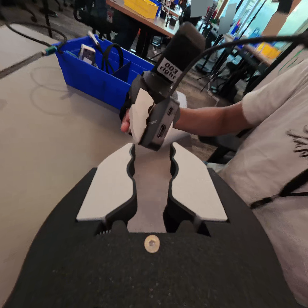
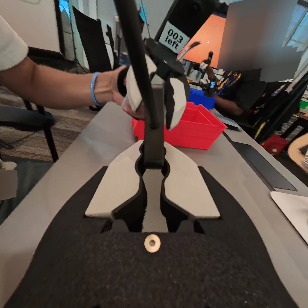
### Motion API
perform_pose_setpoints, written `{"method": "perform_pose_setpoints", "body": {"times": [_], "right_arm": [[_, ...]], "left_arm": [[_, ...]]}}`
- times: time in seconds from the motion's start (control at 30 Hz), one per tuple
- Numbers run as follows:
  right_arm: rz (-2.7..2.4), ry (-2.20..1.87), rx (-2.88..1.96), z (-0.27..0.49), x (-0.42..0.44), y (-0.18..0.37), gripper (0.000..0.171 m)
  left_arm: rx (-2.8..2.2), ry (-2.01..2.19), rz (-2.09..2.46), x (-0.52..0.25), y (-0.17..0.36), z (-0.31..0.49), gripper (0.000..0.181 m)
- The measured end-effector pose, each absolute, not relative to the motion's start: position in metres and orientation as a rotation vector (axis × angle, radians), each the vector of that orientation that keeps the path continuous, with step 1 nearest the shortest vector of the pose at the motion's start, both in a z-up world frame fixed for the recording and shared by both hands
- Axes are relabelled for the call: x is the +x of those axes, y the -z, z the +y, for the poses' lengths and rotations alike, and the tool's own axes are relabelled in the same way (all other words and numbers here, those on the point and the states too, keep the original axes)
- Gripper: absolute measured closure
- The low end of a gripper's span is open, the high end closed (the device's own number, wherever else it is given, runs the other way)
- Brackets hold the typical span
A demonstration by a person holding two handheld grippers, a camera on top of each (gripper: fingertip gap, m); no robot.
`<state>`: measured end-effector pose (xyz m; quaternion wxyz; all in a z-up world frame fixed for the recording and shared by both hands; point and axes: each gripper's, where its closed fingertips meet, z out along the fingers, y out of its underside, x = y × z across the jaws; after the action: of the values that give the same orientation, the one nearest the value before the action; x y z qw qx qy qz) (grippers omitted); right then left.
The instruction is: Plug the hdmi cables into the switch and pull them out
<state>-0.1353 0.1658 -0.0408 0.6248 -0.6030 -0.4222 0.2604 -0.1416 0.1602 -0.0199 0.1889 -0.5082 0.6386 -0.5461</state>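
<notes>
My right gripper is shut on the lower end of a dark grey switch and holds it upright above the grey table. In the left wrist view the switch shows a side with two empty ports. A black cable runs up from its top end; it also shows in the left wrist view. My left gripper is open and empty, its fingertips just below the switch. In the right wrist view the left gripper stands open behind the switch, a finger on either side of it.
A blue bin with cables and a small device stands on the table at the far left. A red bin and a blue bin stand beyond the grippers. A silver laptop lies at the right. A person's forearm reaches in.
</notes>
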Motion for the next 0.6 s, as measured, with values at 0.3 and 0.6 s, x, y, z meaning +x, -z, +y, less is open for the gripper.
{"method": "perform_pose_setpoints", "body": {"times": [0.3, 0.6], "right_arm": [[-1.107, -0.640, -1.574, 0.147, -0.143, 0.073, 0.141], [-1.005, -0.640, -1.629, 0.132, -0.076, 0.000, 0.144]], "left_arm": [[-1.146, 1.145, 1.935, -0.147, 0.039, 0.148, 0.168], [-1.003, 0.898, 2.127, -0.161, 0.054, 0.137, 0.168]]}}
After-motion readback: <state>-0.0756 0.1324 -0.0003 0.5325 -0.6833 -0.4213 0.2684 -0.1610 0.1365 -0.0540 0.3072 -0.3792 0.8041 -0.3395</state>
